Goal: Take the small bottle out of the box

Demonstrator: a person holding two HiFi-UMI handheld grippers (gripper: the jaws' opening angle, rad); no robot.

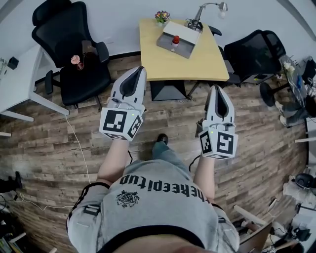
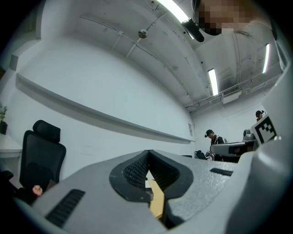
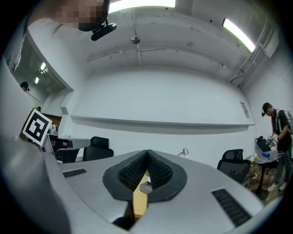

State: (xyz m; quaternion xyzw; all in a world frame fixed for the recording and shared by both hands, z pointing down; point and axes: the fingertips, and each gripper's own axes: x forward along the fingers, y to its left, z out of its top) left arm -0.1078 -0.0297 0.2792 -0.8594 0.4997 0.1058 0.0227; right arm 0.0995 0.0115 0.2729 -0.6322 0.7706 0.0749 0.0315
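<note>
Holding my left claw [image 1: 139, 70] and right claw [image 1: 216, 89] shut, empty, short of the table [image 1: 163, 66], I see the small bottle [image 1: 175, 40] upright in the box [image 1: 183, 49] only from the head view, both gripper views catching just a tabletop sliver.

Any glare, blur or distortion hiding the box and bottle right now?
Head view: even light, sharp, fisheye bending the edges; box and small bottle tiny but clear. Left gripper view: ceiling strip light glares, dark corners. Right gripper view: same glare, heavy barrel distortion.
</note>
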